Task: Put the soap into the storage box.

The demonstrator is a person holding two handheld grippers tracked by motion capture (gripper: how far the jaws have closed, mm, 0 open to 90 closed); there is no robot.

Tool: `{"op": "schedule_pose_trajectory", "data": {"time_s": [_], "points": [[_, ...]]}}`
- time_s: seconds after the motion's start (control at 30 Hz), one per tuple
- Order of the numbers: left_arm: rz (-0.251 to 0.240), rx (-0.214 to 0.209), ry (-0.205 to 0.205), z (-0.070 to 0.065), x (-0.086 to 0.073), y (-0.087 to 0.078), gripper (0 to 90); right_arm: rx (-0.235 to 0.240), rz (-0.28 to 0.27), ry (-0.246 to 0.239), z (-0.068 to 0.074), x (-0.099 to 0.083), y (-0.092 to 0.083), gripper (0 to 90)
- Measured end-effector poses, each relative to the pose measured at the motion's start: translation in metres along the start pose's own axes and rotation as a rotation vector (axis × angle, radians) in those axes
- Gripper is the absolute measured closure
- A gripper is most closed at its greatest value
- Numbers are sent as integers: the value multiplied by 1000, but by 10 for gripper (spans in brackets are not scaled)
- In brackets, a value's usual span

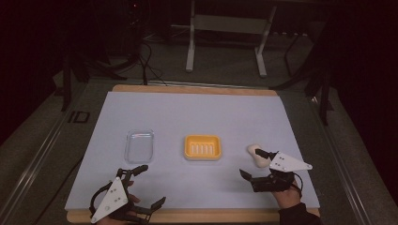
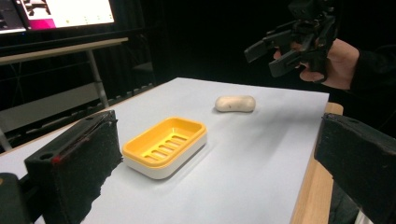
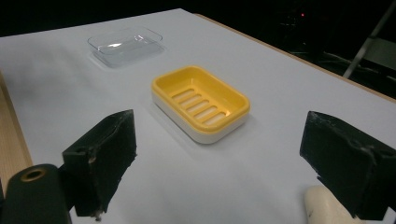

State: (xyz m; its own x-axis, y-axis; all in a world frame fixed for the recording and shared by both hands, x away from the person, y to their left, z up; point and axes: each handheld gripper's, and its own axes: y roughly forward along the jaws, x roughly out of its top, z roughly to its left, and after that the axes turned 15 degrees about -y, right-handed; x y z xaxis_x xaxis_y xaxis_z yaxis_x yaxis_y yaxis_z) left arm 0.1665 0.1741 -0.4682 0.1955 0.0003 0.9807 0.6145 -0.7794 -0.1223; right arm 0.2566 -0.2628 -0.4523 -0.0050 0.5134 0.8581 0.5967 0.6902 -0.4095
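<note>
A pale oval soap bar [image 1: 256, 156] lies on the white mat, right of a yellow soap dish [image 1: 202, 146] with a slotted floor and a white base. My right gripper [image 1: 252, 163] hovers at the soap's near side, open and holding nothing. In the right gripper view its jaws [image 3: 224, 161] stand wide, the dish [image 3: 201, 100] ahead and the soap [image 3: 322, 207] partly hidden under the right jaw. My left gripper [image 1: 150, 187] is open and empty near the front left edge. The left gripper view looks between its jaws [image 2: 217, 158] at the dish [image 2: 164, 145], the soap [image 2: 235, 103] and the right gripper [image 2: 273, 51].
A clear plastic tray [image 1: 140, 146] sits left of the dish, also the clear tray [image 3: 125, 44] in the right gripper view. The mat [image 1: 197, 112] covers a wooden board whose edge [image 1: 211, 215] runs along the front. Metal table legs [image 1: 190, 47] stand behind.
</note>
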Motion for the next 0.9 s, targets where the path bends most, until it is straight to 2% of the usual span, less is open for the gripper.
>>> {"op": "schedule_pose_trajectory", "data": {"time_s": [0.17,0.33,0.37,0.4,0.5,0.63,0.67,0.77,0.9], "points": [[-5,-1,-3,0,0,-1,6,-16,-11,3,0,1,-3,118],[-22,-18,-7,0,1,-2,6,0,-7,2,-1,0,-3,118],[-8,-19,-2,-1,0,-1,6,-1,-10,-1,-1,0,-2,118],[-5,-14,5,-1,0,0,6,-14,-36,-6,0,1,-4,118],[0,-9,5,-2,0,0,6,-17,-44,-2,-1,1,-4,118],[0,-8,2,-1,0,-1,5,20,-29,13,-3,1,-3,118],[4,-9,4,-1,0,-1,6,57,-13,19,-4,4,-3,116],[7,-15,4,-1,0,-1,6,76,4,9,-4,6,-3,109],[8,-20,6,-2,-1,-1,5,127,30,-7,-7,10,-2,100]]}}
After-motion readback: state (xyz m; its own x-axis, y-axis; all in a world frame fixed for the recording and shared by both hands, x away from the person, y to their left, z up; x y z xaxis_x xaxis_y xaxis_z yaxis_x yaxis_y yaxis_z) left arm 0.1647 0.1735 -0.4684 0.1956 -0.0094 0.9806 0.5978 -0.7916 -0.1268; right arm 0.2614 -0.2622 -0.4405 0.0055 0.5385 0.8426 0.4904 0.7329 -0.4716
